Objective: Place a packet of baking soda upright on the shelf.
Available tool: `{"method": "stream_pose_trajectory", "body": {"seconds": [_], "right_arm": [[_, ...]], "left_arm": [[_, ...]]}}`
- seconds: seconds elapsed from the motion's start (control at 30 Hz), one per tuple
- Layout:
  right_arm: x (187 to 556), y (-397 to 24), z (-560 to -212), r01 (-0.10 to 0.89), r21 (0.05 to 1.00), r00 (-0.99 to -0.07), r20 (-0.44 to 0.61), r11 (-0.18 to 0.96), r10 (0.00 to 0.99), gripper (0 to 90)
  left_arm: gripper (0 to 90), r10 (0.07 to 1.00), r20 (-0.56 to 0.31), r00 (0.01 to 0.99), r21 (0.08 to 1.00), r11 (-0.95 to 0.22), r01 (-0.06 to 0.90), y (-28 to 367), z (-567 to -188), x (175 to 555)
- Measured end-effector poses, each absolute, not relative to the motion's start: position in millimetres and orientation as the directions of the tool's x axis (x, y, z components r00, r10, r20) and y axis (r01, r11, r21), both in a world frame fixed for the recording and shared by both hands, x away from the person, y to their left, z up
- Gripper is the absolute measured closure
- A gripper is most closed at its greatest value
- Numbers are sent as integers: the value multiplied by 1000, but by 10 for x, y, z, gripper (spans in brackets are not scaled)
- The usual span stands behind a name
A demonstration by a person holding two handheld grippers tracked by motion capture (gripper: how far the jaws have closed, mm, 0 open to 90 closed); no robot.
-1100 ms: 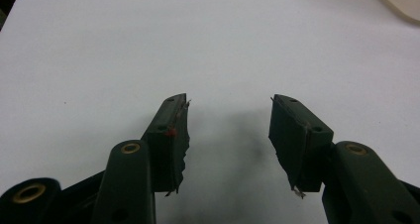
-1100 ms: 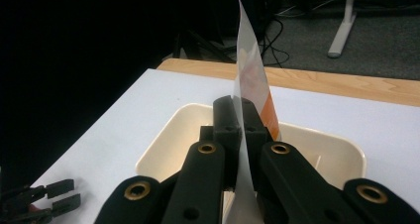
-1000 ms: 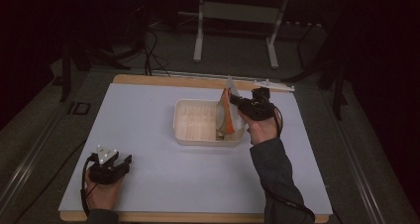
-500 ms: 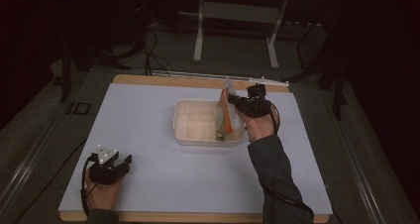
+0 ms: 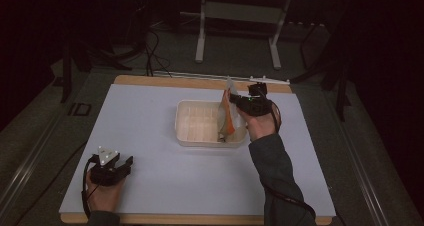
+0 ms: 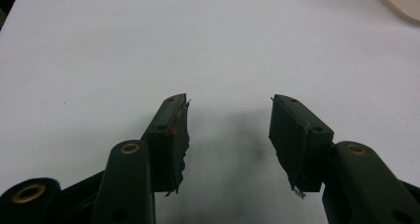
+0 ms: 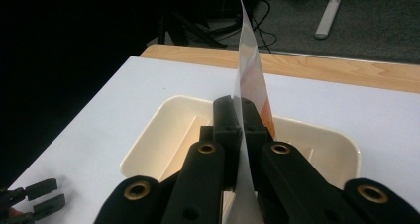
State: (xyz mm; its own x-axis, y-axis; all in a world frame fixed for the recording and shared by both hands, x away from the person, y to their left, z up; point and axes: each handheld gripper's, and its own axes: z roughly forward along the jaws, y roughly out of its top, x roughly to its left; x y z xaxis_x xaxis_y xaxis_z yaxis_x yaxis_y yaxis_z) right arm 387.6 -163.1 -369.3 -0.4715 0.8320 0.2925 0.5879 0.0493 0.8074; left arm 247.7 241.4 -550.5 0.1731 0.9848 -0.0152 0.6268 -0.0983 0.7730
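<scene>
The right gripper (image 5: 239,102) is clamped on a thin, glossy clear plastic packet (image 7: 250,80) with orange inside, held on edge over the right end of a cream plastic tray (image 5: 200,138). The tray is shallow, round-cornered and ribbed, with bare white tabletop (image 5: 165,176) all around. The left gripper (image 5: 111,167) rests near the front left edge, jaws apart and empty, well apart from the tray.

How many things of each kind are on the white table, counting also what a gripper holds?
Cream tray: 1
Clear packet with orange inside, clamped edge-on in the right gripper over the tray: 1
Hand-held grippers, the left gripper resting open on the table: 2
Total: 4
</scene>
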Motion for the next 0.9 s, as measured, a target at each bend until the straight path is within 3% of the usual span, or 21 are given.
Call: {"method": "stream_pose_trajectory", "body": {"seconds": [0.9], "right_arm": [[4068, -1443, -3801, 590, 803, -432, 222, 87, 874, 890]], "left_arm": [[491, 985, -18, 172, 773, -96, 628, 2419, -5502, 2475]]}}
